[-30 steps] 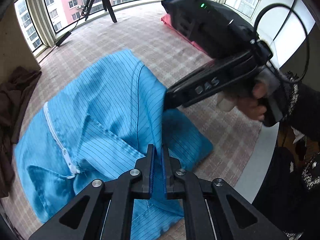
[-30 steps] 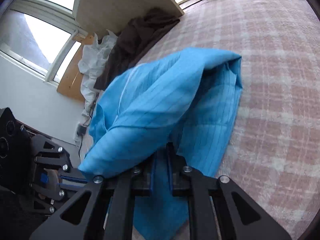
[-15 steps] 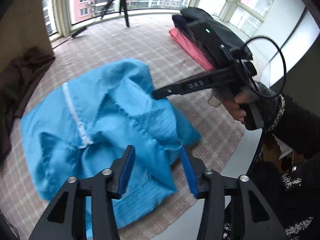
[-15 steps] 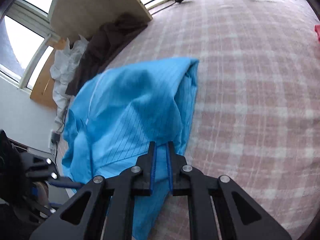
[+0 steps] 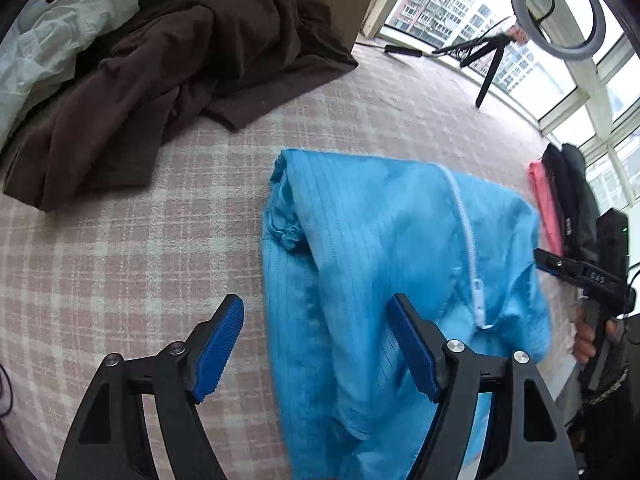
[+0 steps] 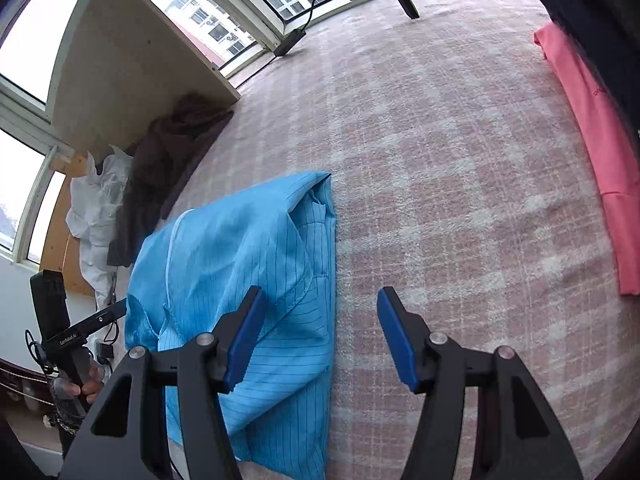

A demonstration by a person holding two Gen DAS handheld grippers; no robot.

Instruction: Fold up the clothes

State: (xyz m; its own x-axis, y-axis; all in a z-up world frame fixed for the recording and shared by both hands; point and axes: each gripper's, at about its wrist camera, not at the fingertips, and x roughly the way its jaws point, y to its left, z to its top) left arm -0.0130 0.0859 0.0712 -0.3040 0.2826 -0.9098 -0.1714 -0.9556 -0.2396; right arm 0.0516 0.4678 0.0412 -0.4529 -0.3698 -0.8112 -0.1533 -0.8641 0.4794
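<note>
A blue striped jacket (image 5: pixel 372 264) with a white zipper (image 5: pixel 466 236) lies folded over on the pink plaid surface; it also shows in the right wrist view as the blue jacket (image 6: pixel 248 268). My left gripper (image 5: pixel 316 344) is open above the jacket's near left edge, holding nothing. My right gripper (image 6: pixel 320 332) is open too, straddling the jacket's right edge, with nothing between its fingers. In the left wrist view the right gripper (image 5: pixel 538 258) shows at the far right, held by a hand (image 5: pixel 588 336).
A brown garment (image 5: pixel 160 76) and a white one (image 5: pixel 48 48) are heaped at the back left. A pink folded garment (image 6: pixel 592 148) and dark clothes (image 5: pixel 572 200) lie to the right. A tripod (image 5: pixel 488 60) and ring light (image 5: pixel 556 4) stand by the windows.
Both grippers have opened and let go of the blue jacket. It has dropped flat onto the surface, and both grippers have drawn back from it.
</note>
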